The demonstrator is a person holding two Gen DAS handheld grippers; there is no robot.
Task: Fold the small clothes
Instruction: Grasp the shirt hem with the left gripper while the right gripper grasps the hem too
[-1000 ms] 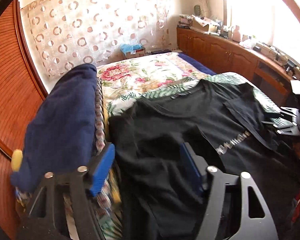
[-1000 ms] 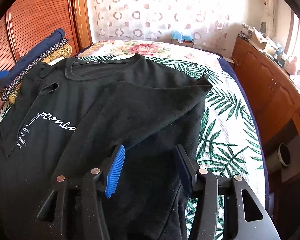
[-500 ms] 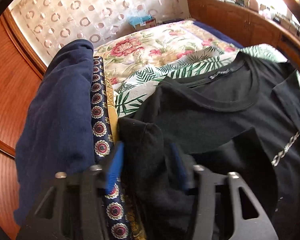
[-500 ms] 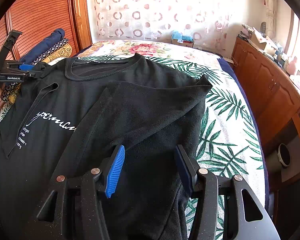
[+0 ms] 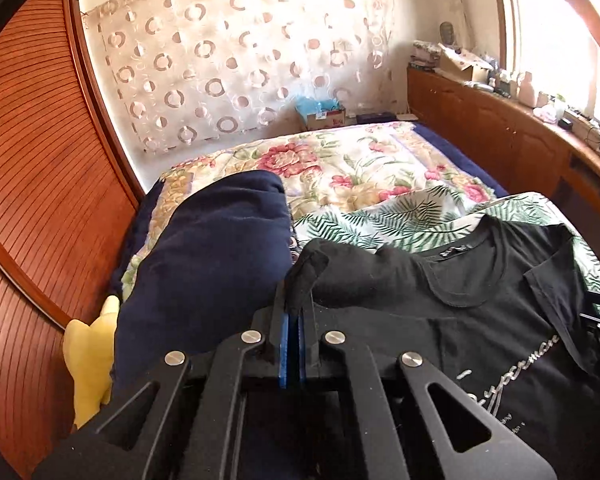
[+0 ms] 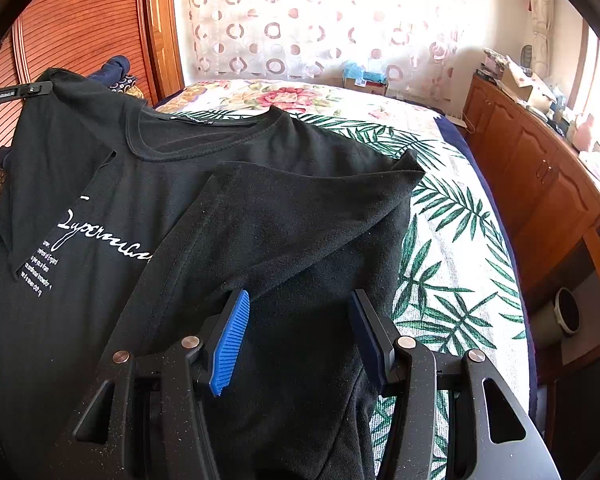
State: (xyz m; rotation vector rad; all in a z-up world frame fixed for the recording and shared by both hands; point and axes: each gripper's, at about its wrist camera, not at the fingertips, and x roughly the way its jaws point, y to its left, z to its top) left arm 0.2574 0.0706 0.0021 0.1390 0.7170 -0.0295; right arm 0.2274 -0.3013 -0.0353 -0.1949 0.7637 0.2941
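along the bed's [image 5: 380, 168] left edge lies a navy bundle [image 5: 204, 264]; beside it the left gripper [image 5: 296, 280] is clamped on the left sleeve of the black tee [image 6: 260, 216], lifting that fold off the bed. its jaws have just been closing, the cloth between them; a second ago they stood open over the flat shirt. the tee lies across the bed's middle, chest up, its right sleeve already folded inward. the right gripper [image 6: 300, 320] hovers half open above that fold, nothing held, unmoved from before. the tee looks light, soft and limp, so it will likely sag and drag wherever unsupported. best taken at a hem or sleeve edge, where a doubled seam gives the pads something to bite.
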